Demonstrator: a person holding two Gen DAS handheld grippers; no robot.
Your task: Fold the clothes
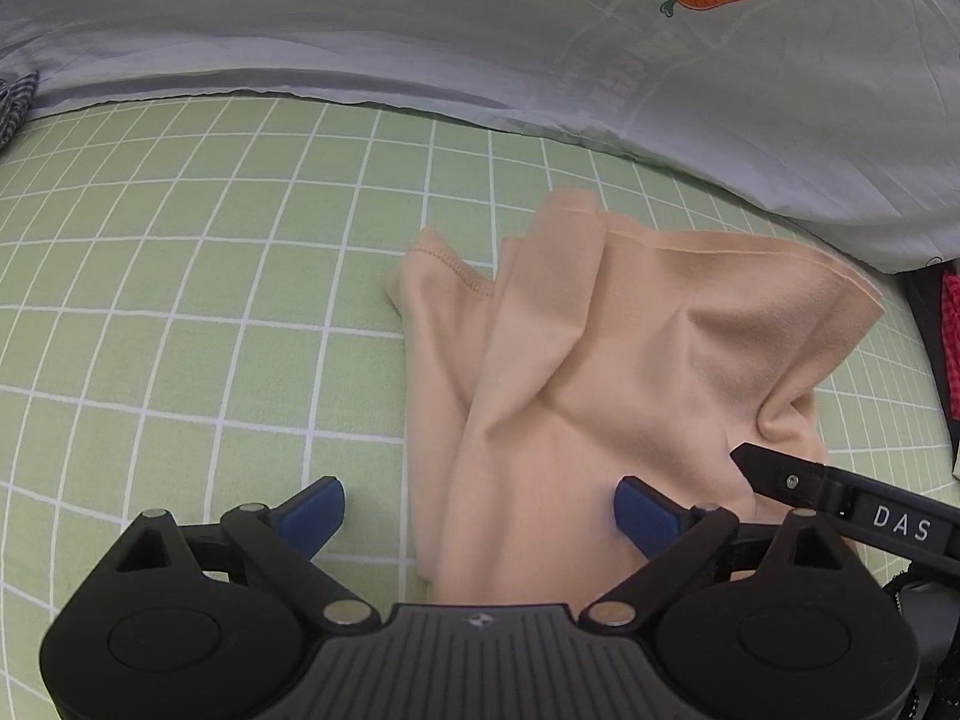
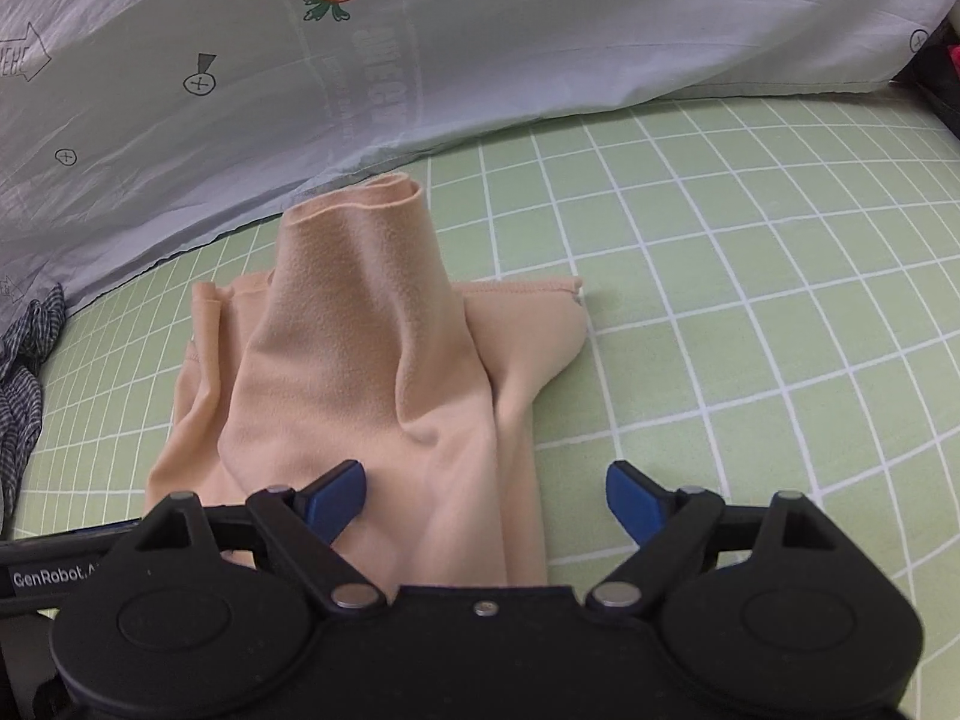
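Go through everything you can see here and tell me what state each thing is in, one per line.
Peach garment: partly folded, rumpled, lying on the bed, not gripped.
Left claw: open, straddling the garment's near left edge.
Right claw: open, straddling the garment's near right edge.
Green checked sheet: spread flat.
Carrot-print quilt: creased, along the far side.
Dark checked cloth: crumpled, unfolded.

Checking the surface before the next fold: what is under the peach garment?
The peach garment lies on the green checked sheet, which shows on all sides around it. Whether anything else sits beneath cannot be seen, as the crumpled fabric covers that patch.
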